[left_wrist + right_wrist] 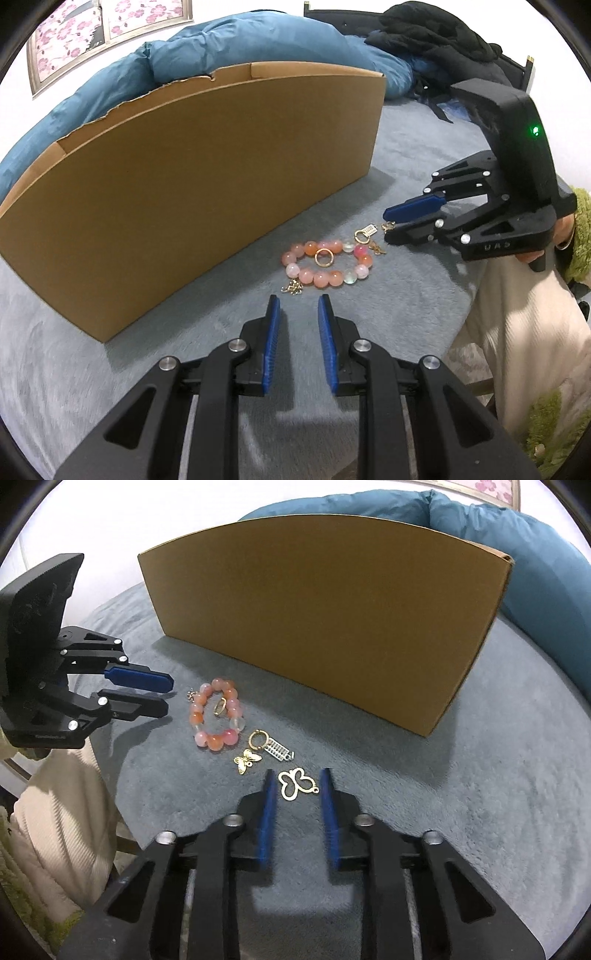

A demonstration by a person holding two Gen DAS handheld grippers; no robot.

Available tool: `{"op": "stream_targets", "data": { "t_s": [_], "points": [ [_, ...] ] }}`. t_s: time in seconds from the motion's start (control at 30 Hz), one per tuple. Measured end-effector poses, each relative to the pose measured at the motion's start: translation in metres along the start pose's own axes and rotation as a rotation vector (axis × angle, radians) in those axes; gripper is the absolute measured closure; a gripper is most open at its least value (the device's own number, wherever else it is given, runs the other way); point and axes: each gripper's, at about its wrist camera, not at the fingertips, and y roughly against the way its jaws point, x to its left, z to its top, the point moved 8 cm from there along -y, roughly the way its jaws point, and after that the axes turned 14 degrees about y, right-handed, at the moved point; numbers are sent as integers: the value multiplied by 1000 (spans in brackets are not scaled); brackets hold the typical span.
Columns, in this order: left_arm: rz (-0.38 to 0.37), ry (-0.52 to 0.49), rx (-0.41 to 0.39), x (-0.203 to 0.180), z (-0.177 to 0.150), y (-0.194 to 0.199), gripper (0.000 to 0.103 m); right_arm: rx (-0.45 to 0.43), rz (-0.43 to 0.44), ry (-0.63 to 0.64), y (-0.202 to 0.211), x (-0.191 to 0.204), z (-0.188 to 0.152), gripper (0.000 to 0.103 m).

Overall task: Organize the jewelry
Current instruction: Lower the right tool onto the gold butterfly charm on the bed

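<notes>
A home bedroom: blue duvet (pixel 229 48), heaped dark clothes (pixel 436 33), floral wall picture (pixel 92 33).

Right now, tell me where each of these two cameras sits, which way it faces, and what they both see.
Left wrist: sits on the left gripper, looking down along its open blue fingers at the bead bracelet on grey bedding, cardboard box left; the right gripper and a green-sleeved hand show at right.
Right wrist: sits on the right gripper, looking down at the butterfly outline charm between its open fingers, box behind; the left gripper and a cream garment show at left.
Shared: bracelet, gold ring, box, teal duvet, each other's gripper.
</notes>
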Motion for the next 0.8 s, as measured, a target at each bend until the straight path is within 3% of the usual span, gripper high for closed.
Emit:
{"op": "stream_targets", "data": {
  "t_s": [0.67, 0.8],
  "points": [
    [2, -88, 31, 2, 4, -25, 83, -9, -1, -31, 6, -5, -13, 86],
    [-2, -109, 26, 3, 3, -23, 91, -14, 4, -26, 8, -6, -13, 86]
  ]
}}
